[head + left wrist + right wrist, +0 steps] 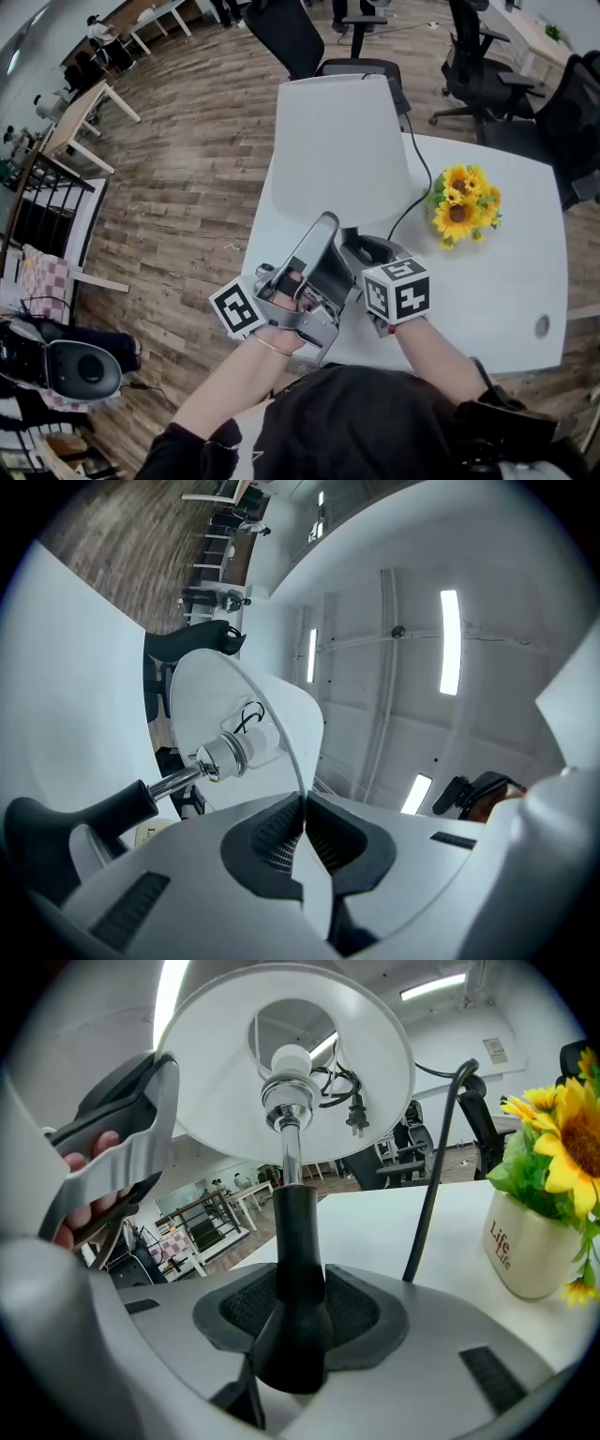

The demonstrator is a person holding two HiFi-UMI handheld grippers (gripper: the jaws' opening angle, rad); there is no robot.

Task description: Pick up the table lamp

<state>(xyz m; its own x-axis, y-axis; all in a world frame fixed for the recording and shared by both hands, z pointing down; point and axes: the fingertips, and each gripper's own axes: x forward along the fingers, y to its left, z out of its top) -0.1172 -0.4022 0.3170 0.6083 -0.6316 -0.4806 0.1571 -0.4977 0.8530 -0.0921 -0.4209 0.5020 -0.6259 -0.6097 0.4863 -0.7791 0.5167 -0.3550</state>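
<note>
The person's dark-clothed torso (375, 422) fills the bottom of the head view, with both forearms reaching out over the near edge of the white rectangular counter (506, 281).

The left gripper (323, 225) (303, 803), grey plastic with a black-and-white marker cube, angles upward. Its dark ribbed fingers (267, 832) are clenched on the thin lower rim of the white conical lampshade (337, 141) (211, 691), which passes between them edge-on.

The right gripper (361, 251) (300, 1288) sits just beside it, lower down. Its fingers (361, 1312) are set wide and grasp the black flared neck of the table lamp (298, 1241), one on each side. Above that neck a chrome stem rises to the socket and the white bulb inside the shade.

The table lamp (337, 141) stands upright by the counter's left edge, with the shade overhanging that edge. The grippers hide its foot, so it cannot be told whether it rests on the counter.

A thin black cord (417, 183) (436, 1176) runs from the lamp toward the far edge. A bunch of yellow sunflowers in a cream ceramic pot (459, 206) (539, 1241) stands near the middle of the counter, toward the far edge and well apart from the lamp. Black office chairs (300, 37) stand beyond the far edge on the brown wooden plank floor (187, 169).
</note>
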